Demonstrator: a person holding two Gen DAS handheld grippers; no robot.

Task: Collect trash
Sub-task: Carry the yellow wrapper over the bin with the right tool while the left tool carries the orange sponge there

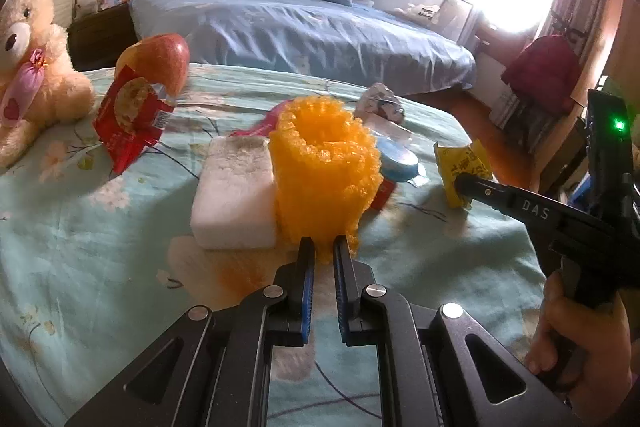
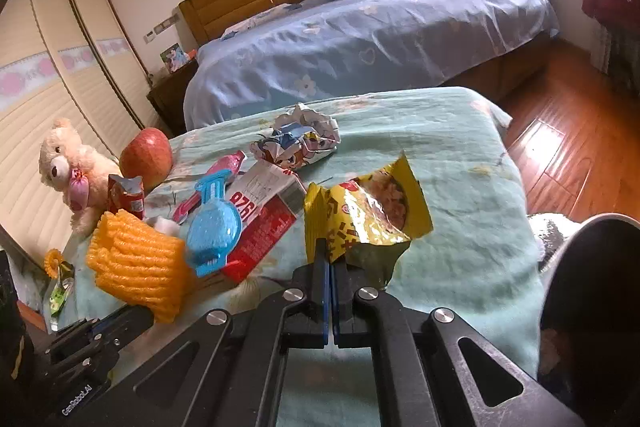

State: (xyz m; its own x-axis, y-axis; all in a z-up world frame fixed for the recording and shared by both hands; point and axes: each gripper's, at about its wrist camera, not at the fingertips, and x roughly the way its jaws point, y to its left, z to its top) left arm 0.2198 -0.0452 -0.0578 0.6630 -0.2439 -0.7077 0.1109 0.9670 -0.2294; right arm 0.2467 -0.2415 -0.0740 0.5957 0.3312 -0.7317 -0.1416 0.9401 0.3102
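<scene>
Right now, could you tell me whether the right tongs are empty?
No, the right tongs are shut on the yellow snack wrapper.

I see the foam net standing on the bed cover, right in front of my left gripper. The foam block touches it on the left. The snack packet leans further left, with the apple behind it and the teddy bear beside them.
</scene>
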